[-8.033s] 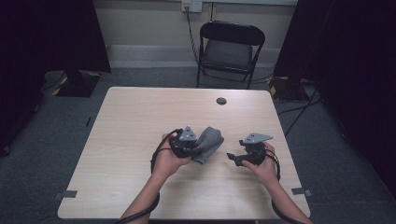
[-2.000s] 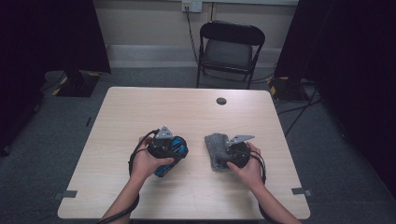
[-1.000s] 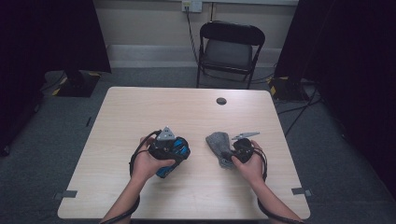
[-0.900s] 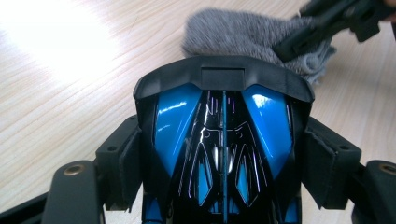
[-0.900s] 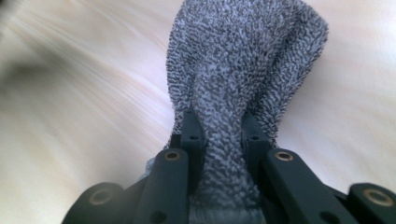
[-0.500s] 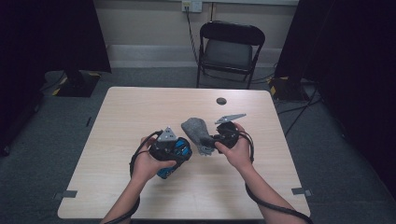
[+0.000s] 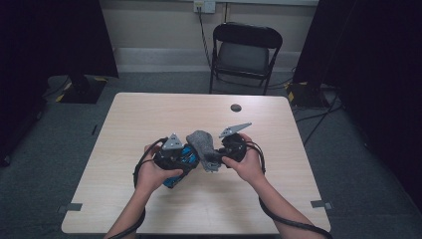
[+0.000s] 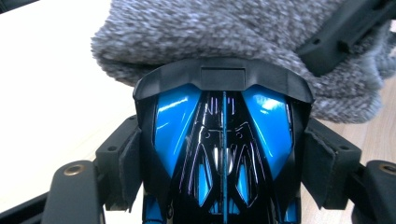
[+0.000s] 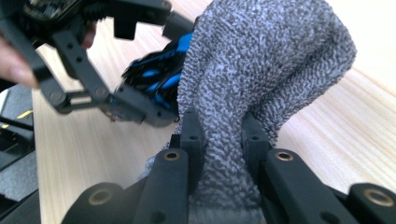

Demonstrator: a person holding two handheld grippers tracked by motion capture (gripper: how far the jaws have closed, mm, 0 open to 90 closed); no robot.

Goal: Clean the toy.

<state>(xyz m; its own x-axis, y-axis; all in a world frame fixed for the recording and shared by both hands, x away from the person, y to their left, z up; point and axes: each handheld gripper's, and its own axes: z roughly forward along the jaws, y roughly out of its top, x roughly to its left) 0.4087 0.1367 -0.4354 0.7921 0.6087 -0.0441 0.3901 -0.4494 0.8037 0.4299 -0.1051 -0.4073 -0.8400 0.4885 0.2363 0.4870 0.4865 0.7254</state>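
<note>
Two tongs gripping, left point(image 8: 223, 154) glossy blue-black toy car point(image 8: 223, 140), right point(image 9: 219, 140) nubbly grey cloth point(image 9: 261, 70).

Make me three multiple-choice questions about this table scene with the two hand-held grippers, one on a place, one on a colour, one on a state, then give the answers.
1. Where is the small dark disc?
A. near the table's far edge
B. under the grey sock
C. on the chair

2. What colour is the shiny object in the left hand-held gripper?
A. red and white
B. blue and black
C. yellow

3. What is the right hand-held gripper doing?
A. standing open over bare table
B. holding the disc
C. pinching the grey sock

Answers: 1 A, the high view shows it by the far edge. 2 B, the left gripper view shows glossy blue panels on black. 3 C, its jaws squeeze the knit fabric.
</note>
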